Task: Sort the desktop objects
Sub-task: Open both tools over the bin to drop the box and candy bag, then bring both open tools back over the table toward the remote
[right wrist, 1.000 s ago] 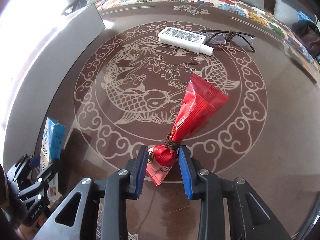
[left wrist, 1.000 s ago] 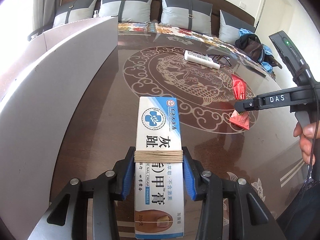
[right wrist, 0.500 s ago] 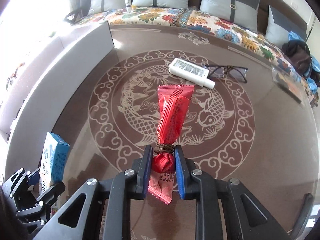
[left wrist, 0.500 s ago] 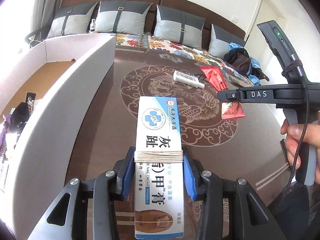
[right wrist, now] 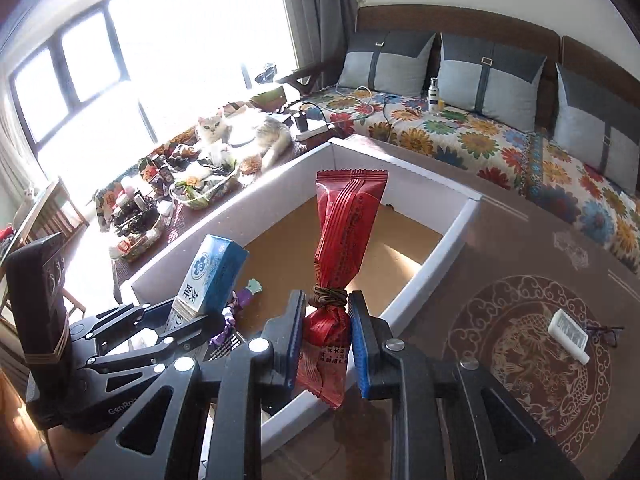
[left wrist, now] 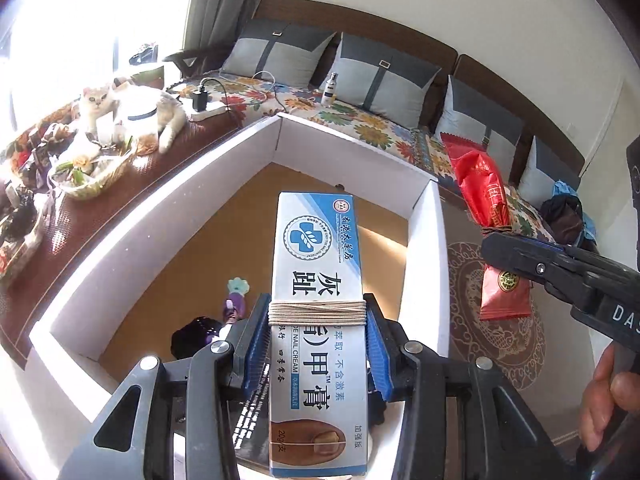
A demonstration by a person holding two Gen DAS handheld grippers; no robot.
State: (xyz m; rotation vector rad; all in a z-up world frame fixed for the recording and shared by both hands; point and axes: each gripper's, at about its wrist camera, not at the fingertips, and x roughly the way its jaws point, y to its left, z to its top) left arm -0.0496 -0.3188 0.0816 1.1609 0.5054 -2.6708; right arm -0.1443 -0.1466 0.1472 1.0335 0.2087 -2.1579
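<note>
Left gripper [left wrist: 318, 344] clamped on a cream box [left wrist: 318, 300], held over the white bin [left wrist: 426, 248] | right gripper [right wrist: 324, 340] pinched on a red snack packet [right wrist: 344, 232] above the bin's near wall | both are best released low, clear of the purple toy [left wrist: 234, 300] | far: a cat [right wrist: 240, 132].

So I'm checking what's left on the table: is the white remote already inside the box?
No, the white remote lies on the table, outside the box.
</note>
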